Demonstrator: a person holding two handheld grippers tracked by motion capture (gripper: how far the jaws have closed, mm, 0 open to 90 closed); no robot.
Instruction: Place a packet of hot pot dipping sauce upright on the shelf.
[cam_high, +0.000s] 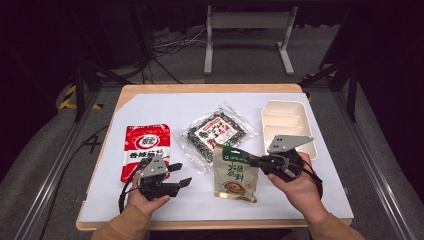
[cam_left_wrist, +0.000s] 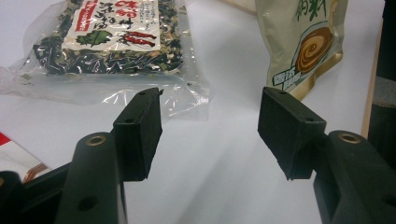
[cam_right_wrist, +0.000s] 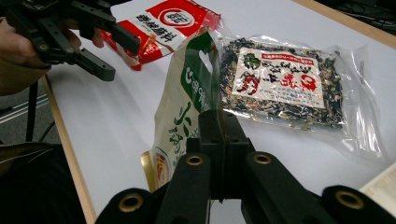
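Observation:
A green and beige snack pouch (cam_high: 235, 173) hangs lifted off the white mat, pinched at its edge by my right gripper (cam_high: 252, 161), which is shut on it. In the right gripper view the pouch (cam_right_wrist: 187, 112) stands on edge between the closed jaws (cam_right_wrist: 219, 140). My left gripper (cam_high: 181, 175) rests low at the front left, open and empty; its fingers (cam_left_wrist: 140, 126) stand well apart over bare mat. A clear bag of dark dried mix (cam_high: 217, 132) lies at the centre, and a red and white packet (cam_high: 146, 149) lies to the left.
A cream divided tray (cam_high: 289, 125) sits at the back right of the mat (cam_high: 150, 112). The wooden table edge (cam_high: 200, 224) runs along the front. Behind the table stand a white frame and cables on the floor.

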